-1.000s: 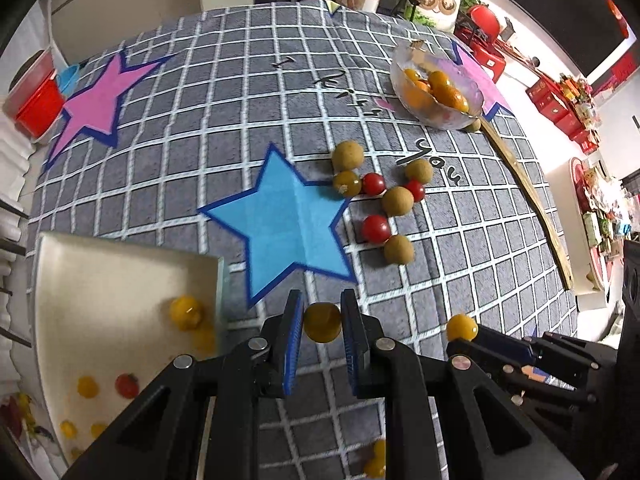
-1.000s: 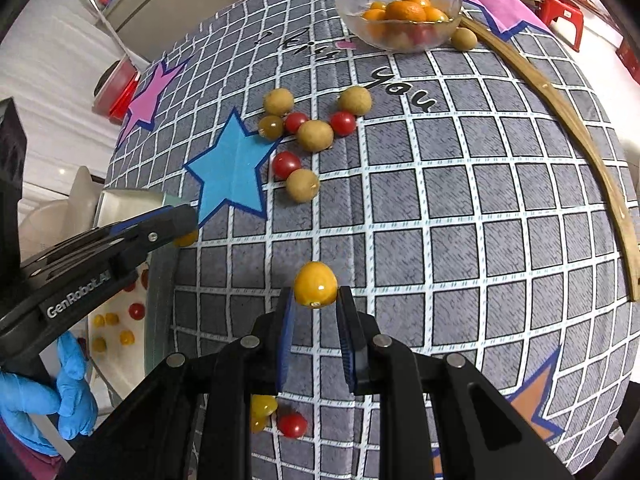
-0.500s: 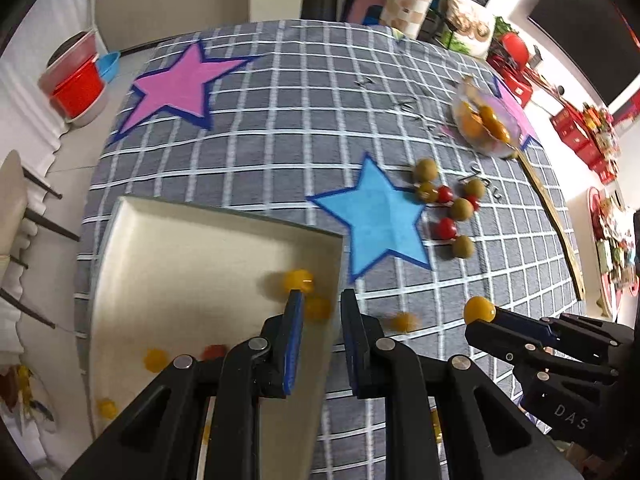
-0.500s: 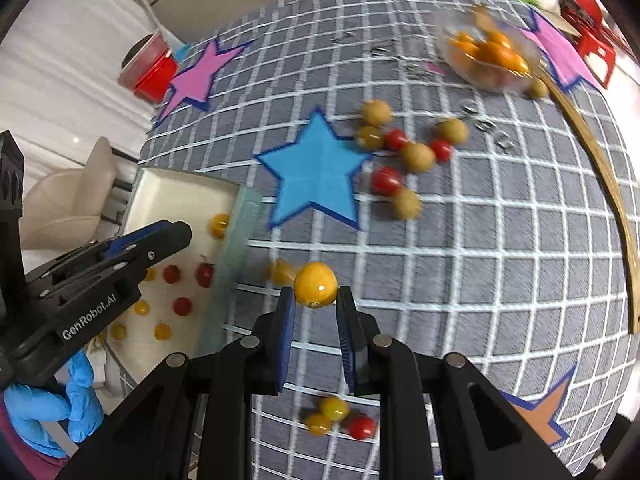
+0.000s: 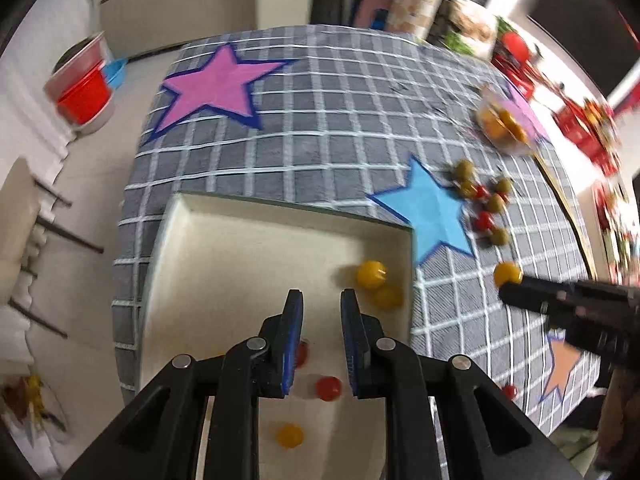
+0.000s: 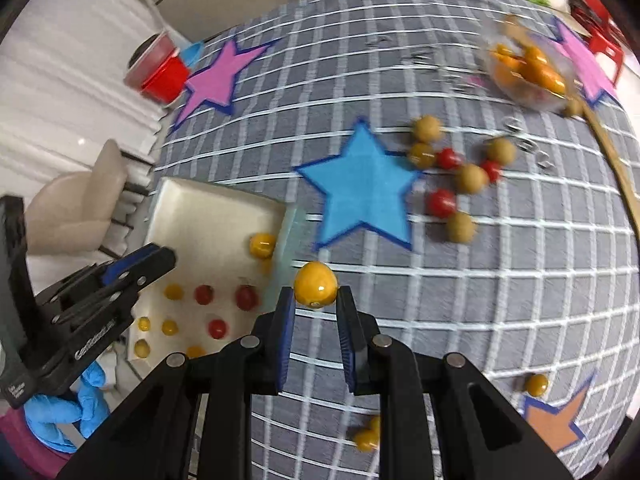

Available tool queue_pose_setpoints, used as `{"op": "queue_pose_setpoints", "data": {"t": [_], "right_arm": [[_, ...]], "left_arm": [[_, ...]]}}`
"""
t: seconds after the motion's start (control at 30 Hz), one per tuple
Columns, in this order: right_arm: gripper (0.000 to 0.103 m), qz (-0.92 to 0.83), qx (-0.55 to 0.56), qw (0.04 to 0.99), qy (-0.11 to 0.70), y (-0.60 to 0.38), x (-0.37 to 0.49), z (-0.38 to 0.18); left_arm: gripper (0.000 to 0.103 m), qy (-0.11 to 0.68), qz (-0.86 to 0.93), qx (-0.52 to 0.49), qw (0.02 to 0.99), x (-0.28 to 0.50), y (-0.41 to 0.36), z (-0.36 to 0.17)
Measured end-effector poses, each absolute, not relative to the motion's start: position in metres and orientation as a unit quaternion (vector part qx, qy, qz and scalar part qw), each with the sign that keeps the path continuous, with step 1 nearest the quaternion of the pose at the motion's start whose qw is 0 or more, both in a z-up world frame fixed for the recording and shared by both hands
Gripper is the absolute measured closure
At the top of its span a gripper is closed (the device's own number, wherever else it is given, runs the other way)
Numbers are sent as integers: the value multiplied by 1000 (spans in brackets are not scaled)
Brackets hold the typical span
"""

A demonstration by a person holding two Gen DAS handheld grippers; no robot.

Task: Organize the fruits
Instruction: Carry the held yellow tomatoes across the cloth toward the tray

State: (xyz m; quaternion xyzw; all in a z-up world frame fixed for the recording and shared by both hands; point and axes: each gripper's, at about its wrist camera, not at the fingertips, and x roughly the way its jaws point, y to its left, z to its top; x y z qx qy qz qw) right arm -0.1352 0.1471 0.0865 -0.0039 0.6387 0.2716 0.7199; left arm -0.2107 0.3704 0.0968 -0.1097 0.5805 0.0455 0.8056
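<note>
My left gripper (image 5: 320,300) hangs over the cream tray (image 5: 224,216), its fingers a little apart with nothing between them. Yellow tomatoes (image 5: 372,274) and red ones (image 5: 328,388) lie in the tray. My right gripper (image 6: 316,300) is shut on a yellow tomato (image 6: 315,289) and holds it just right of the tray's edge (image 6: 286,236); it also shows in the left wrist view (image 5: 507,274). A loose cluster of brown and red fruits (image 6: 460,178) lies right of the blue star (image 6: 360,192).
A clear bowl of orange fruit (image 6: 528,72) stands at the table's far right, beside a wooden strip (image 6: 616,168). A few yellow fruits (image 6: 366,436) lie near the front edge. A red bucket (image 6: 164,72) stands on the floor to the left.
My left gripper moved left over the tray and the yellow-brown fruit it held is gone from its fingers. My right gripper moved left towards the tray with its yellow tomato.
</note>
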Motion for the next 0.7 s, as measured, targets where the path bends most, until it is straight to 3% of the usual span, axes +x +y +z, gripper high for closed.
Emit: {"op": "queue_pose_setpoints", "data": {"t": [0.03,0.07,0.4,0.7], "right_arm": [[80,266,-3,722,639,142,-134,87],[80,257,-1,725,639,132,-133,88],[80,129,61,745,651,-10,-149,85],[80,97,103,741,656,-75,-184,75]], "left_arm": [[51,584,37,-103,805,-210,362,96],[22,579,33,-100,808,-209,353,97],[20,605,-78,-40,791,-212,238,76],[20,638,-121,-7,761,-220,168,56]]}}
